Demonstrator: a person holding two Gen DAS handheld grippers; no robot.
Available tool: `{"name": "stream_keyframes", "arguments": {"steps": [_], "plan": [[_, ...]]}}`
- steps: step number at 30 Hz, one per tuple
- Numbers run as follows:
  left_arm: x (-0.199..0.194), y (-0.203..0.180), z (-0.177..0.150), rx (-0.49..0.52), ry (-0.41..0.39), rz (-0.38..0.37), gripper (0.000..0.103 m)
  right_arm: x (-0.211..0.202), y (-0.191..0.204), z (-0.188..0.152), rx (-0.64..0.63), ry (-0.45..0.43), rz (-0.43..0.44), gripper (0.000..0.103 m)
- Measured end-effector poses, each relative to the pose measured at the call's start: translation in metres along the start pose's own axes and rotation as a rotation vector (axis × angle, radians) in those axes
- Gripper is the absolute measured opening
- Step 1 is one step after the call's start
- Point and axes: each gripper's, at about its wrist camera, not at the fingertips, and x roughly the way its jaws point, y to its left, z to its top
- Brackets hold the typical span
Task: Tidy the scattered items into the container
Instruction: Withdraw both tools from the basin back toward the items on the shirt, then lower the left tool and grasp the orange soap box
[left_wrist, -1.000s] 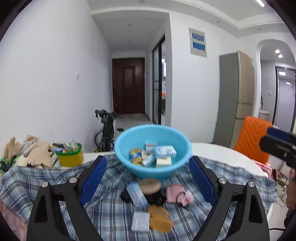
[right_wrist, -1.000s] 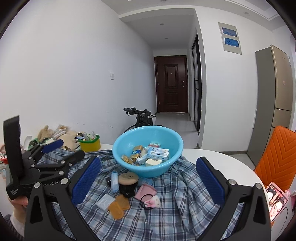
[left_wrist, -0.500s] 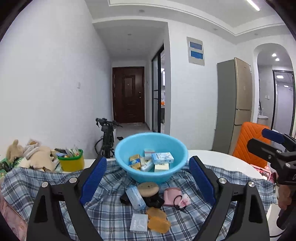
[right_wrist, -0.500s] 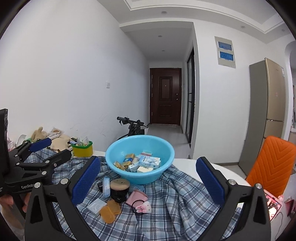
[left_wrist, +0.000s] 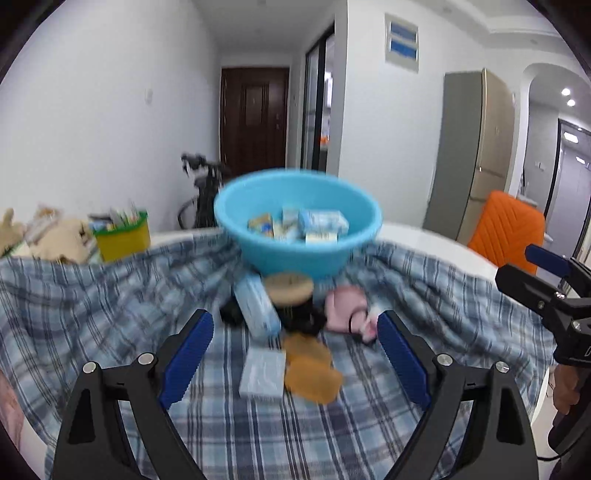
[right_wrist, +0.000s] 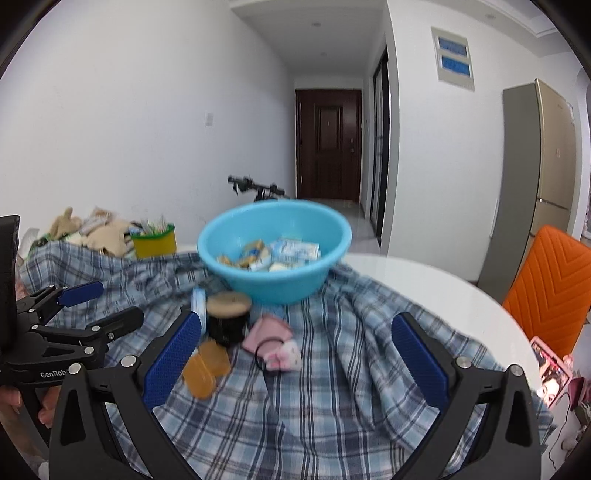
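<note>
Left wrist view shows the left tool (left_wrist: 295, 349) wide open and empty above scattered items (left_wrist: 280, 332) on the plaid cloth (left_wrist: 110, 295) at the surface's middle. Just behind them, toward the far edge, sits the blue bowl (left_wrist: 295, 258). The right tool (right_wrist: 295, 350) also gapes, holding nothing.

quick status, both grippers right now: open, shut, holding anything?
Left gripper: open, nothing held, jaws wide above the loose items on the plaid cloth.
Right gripper: open, nothing held.
</note>
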Motion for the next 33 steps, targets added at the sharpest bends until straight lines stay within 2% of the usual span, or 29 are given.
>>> {"name": "stream_keyframes", "arguments": {"steps": [7,11,16,20,24,28,33], "plan": [[0.032,0.002,-0.032,-0.013,0.171,-0.029,0.092,0.020,-0.001,-0.029,-0.003,0.107,0.008,0.103],[0.043,-0.004,-0.042,0.033,0.239,-0.010,0.092,0.029,0.001,-0.041,-0.009,0.160,0.024,0.103],[0.046,-0.007,-0.043,0.040,0.261,-0.025,0.092,0.036,0.002,-0.047,0.005,0.212,0.065,0.103],[0.047,-0.008,-0.041,0.039,0.271,-0.061,0.092,0.035,0.003,-0.048,0.000,0.215,0.068,0.103],[0.049,-0.010,-0.041,0.080,0.279,-0.123,0.092,0.037,0.000,-0.049,0.006,0.226,0.068,0.103],[0.054,-0.020,-0.042,0.203,0.302,-0.155,0.092,0.042,-0.004,-0.052,0.013,0.245,0.062,0.103],[0.063,-0.023,-0.038,0.285,0.337,-0.318,0.092,0.043,-0.009,-0.055,0.026,0.256,0.056,0.103]]}}
